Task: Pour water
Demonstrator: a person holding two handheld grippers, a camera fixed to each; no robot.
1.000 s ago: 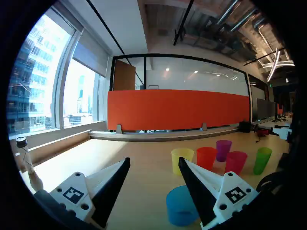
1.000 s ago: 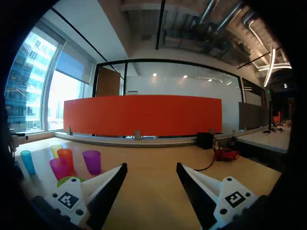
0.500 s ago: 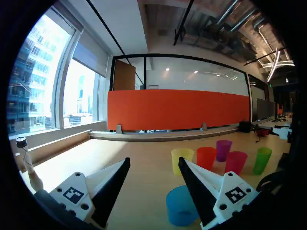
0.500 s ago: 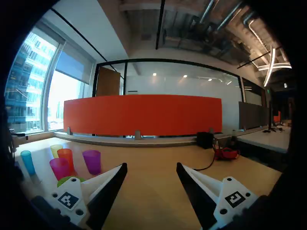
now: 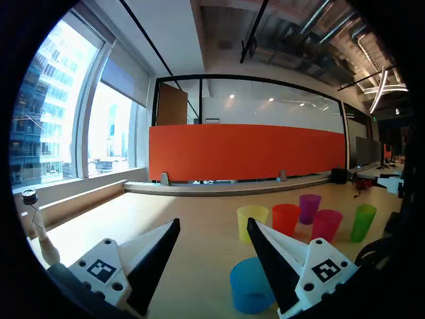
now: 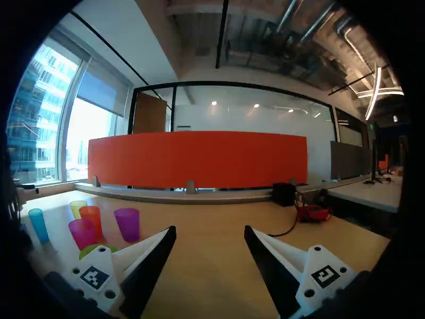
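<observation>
Bottle (image 5: 33,212) stands well left of the blue cup (image 5: 249,287), and with left tool (image 5: 212,220) and right tool (image 6: 210,228) both released, a careless sweep could topple that cup.

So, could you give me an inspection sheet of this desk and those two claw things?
Surface: pale wooden table.
Job's things: six upright translucent plastic cups, namely blue cup, yellow cup, orange cup, purple cup, pink cup, green cup; clear bottle with dark cap near the window side.
Clutter: small red object and black box at the table's far end.
Grippers: left gripper open, holding nothing; right gripper open, holding nothing.
Cables: black cable lying on the table toward the red object.
Surroundings: orange partition, large windows, exposed ceiling pipes.
</observation>
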